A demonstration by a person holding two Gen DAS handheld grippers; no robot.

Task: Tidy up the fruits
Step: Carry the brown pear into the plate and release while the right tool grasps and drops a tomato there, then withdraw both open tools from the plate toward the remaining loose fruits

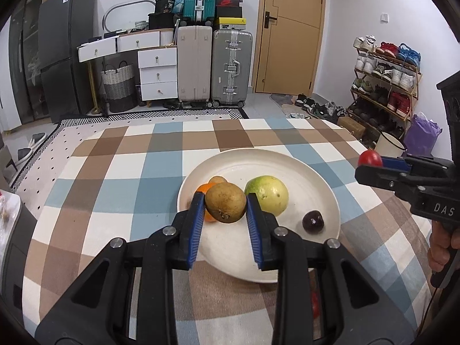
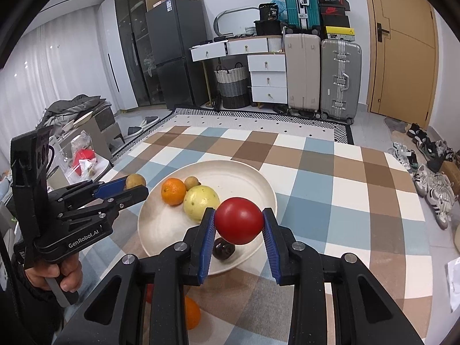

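Checkered tablecloth (image 1: 115, 172) fruit half-hidden: left claw (image 1: 225, 205) pinching kiwi (image 1: 225, 205), right claw (image 2: 239, 220) pinching tomato (image 2: 239, 220).

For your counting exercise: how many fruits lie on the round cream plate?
4: round orange mandarin, small brown fruit, large yellow-green guava, dark purple fruit. More may hide.
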